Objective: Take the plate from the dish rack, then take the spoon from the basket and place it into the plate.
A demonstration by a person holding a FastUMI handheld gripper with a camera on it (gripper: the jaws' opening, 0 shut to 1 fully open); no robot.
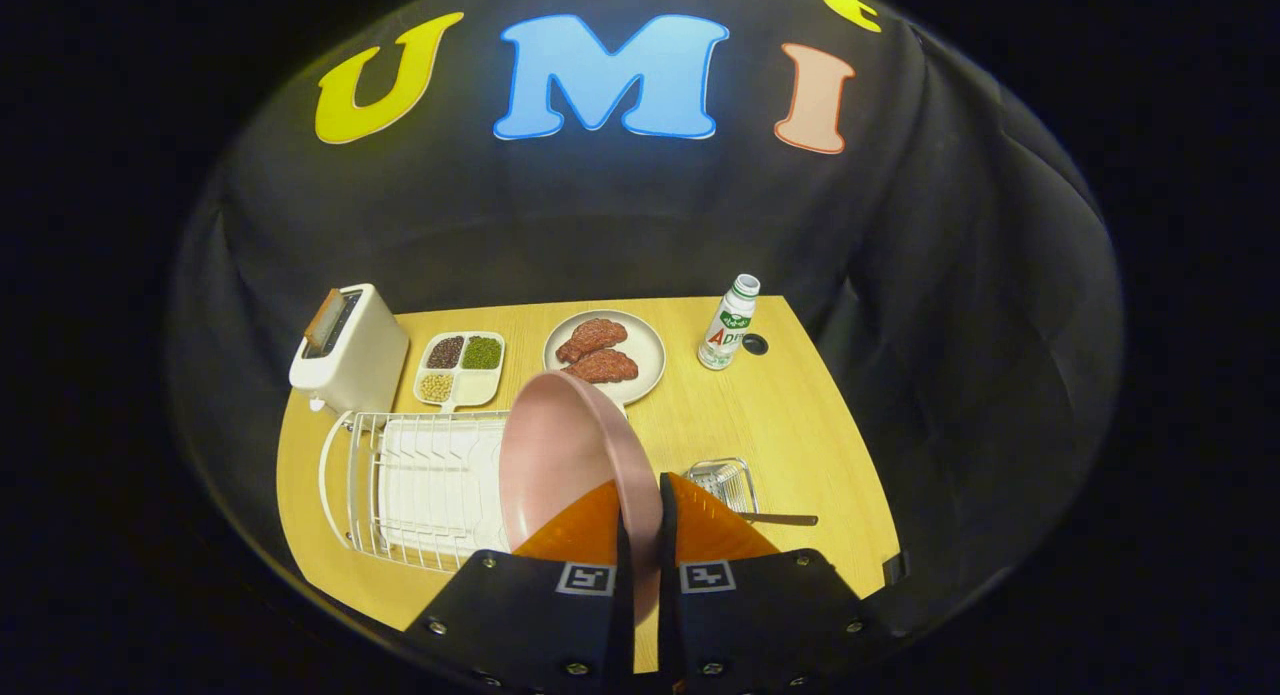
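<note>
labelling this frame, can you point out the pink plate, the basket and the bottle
pink plate [560, 465]: gripper view, inner face, held between the jaws
basket [722, 478]: gripper view, wire rim beyond the right finger
bottle [728, 327]: gripper view, labelled body

The gripper [640, 510] has its two orange fingers [585, 530] drawn close together, and both press on the rim of the pink plate [560, 455]. The plate is tilted on its edge, lifted above the table.

Hand-held gripper [640, 500]: orange fingers, black screwed mounts bearing square markers.
</note>
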